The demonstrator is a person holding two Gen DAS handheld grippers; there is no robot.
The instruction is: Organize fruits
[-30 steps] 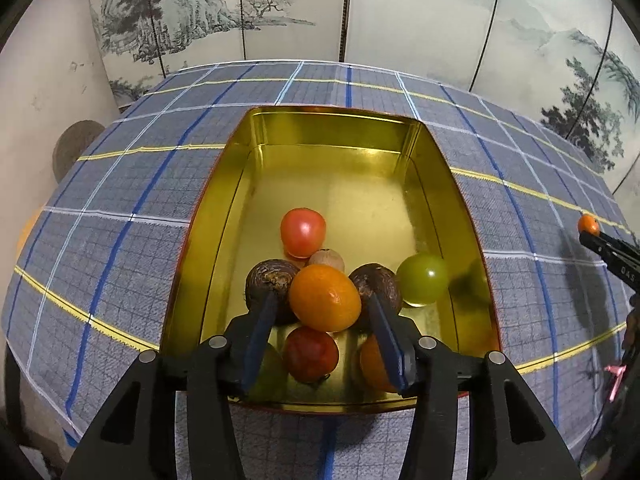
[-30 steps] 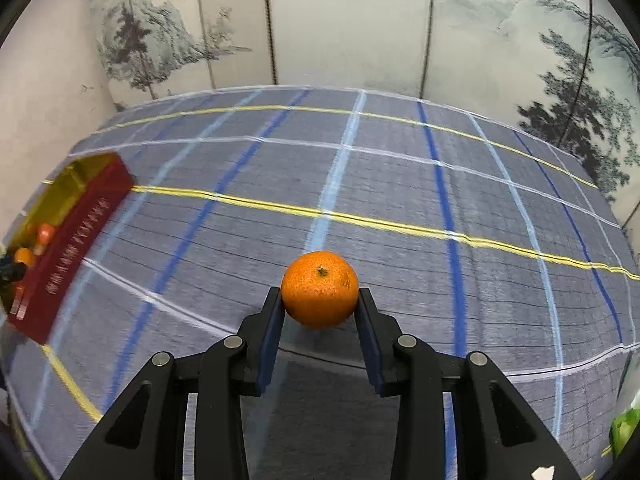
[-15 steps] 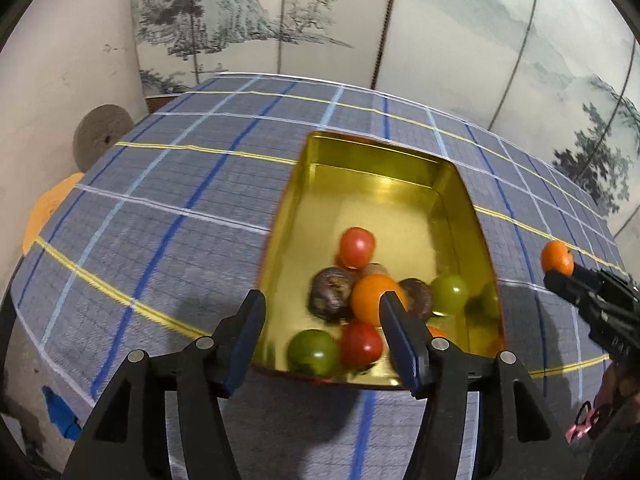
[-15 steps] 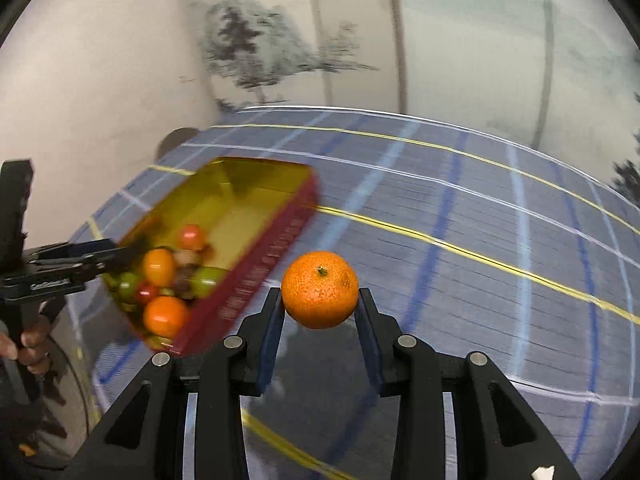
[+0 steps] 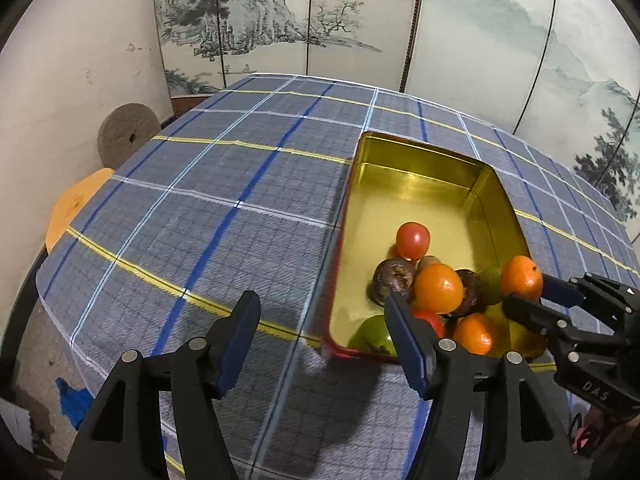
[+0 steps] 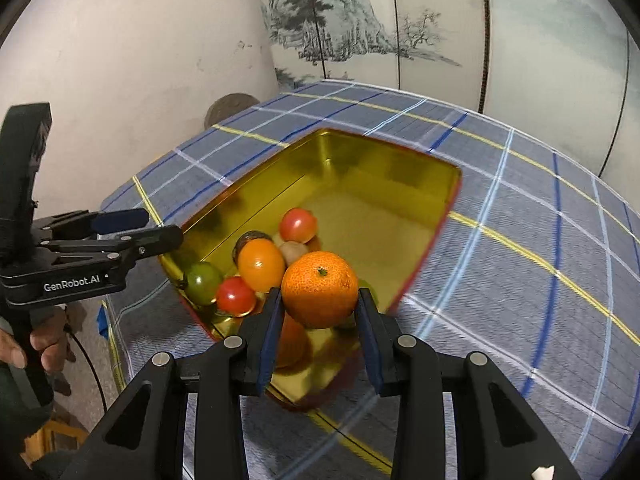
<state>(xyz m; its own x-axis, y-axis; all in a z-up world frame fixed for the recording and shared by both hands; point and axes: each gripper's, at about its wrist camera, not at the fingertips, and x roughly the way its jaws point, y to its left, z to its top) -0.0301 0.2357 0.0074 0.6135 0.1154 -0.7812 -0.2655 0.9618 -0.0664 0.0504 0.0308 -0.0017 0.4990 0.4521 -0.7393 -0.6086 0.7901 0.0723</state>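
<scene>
A gold tin with red outer walls (image 5: 420, 160) (image 6: 380, 168) sits on the plaid cloth and holds several fruits: a red tomato (image 5: 413, 240), an orange (image 5: 438, 289), dark passion fruits (image 5: 392, 278) and green fruit (image 5: 370, 334). My right gripper (image 6: 319, 316) is shut on a mandarin (image 6: 319, 294) and holds it above the tin's near right corner; the mandarin also shows in the left wrist view (image 5: 520, 277). My left gripper (image 5: 322, 340) is open and empty, above the cloth at the tin's near left corner.
The blue plaid tablecloth (image 5: 224, 208) covers the table, with its edge near on the left. A grey stone disc (image 5: 124, 134) and an orange round board (image 5: 74, 208) lean by the wall at left. A painted folding screen (image 5: 360, 20) stands behind.
My left gripper has drawn back out of the tin and to the left, leaving the orange inside. My right gripper has carried the mandarin leftward from the bare cloth to above the tin.
</scene>
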